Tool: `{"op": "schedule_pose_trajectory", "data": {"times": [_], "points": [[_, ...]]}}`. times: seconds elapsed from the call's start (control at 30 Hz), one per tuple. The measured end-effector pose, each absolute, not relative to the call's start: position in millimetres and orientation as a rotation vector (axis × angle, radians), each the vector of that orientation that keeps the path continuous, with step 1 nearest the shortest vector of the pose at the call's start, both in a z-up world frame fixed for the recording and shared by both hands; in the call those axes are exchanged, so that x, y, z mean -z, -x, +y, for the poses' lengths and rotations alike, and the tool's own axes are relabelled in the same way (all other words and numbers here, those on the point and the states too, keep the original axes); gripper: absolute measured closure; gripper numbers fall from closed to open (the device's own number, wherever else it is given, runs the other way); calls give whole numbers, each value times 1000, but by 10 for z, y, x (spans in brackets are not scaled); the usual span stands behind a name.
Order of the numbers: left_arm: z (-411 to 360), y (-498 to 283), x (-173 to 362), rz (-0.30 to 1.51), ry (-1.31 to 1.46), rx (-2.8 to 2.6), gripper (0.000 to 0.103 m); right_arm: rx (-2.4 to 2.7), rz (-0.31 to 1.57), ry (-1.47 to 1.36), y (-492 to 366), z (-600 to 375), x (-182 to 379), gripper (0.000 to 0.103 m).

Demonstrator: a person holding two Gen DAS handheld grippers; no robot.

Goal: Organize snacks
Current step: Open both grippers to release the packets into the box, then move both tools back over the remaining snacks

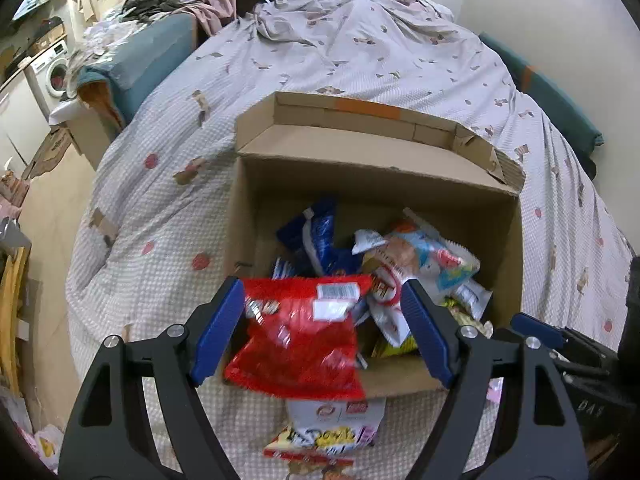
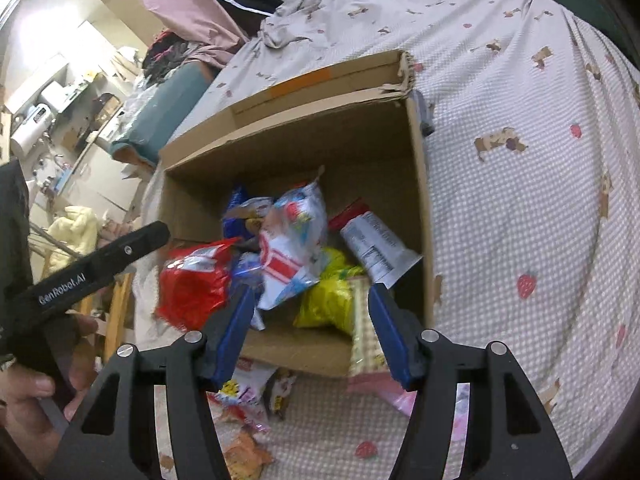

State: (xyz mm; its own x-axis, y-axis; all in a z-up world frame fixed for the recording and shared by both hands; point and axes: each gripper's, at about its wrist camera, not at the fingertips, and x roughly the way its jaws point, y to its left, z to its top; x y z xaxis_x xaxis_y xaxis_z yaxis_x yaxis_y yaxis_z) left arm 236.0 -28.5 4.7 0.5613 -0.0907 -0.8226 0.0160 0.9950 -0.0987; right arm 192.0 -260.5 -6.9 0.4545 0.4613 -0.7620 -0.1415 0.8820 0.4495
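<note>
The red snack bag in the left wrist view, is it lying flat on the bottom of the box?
No, the red snack bag hangs blurred over the cardboard box's near edge.

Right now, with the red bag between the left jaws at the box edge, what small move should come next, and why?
Probably draw the left gripper back. Its jaws stand open, and the red bag looks blurred, apparently released over the near rim of the cardboard box.
</note>
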Motion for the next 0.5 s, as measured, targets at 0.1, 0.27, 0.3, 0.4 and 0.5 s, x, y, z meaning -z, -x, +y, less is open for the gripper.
{"op": "schedule_pose_trajectory", "data": {"times": [0.1, 0.27, 0.3, 0.4, 0.5], "points": [[-198, -2169, -96, 965, 95, 75, 25, -434, 1093, -410, -1903, -2614, 122, 40], [-25, -1772, -128, 975, 100, 86, 25, -390, 1103, -424, -1826, -2753, 103, 40], [3, -1705, -130, 977, 103, 90, 25, -384, 1106, -438, -1815, -2796, 101, 40], [120, -1507, -112, 993, 137, 94, 25, -349, 1099, -419, -1756, -2858, 88, 40], [208, -1371, -48, 997, 185, 106, 25, -349, 1113, -373, -1731, -2781, 132, 40]]}}
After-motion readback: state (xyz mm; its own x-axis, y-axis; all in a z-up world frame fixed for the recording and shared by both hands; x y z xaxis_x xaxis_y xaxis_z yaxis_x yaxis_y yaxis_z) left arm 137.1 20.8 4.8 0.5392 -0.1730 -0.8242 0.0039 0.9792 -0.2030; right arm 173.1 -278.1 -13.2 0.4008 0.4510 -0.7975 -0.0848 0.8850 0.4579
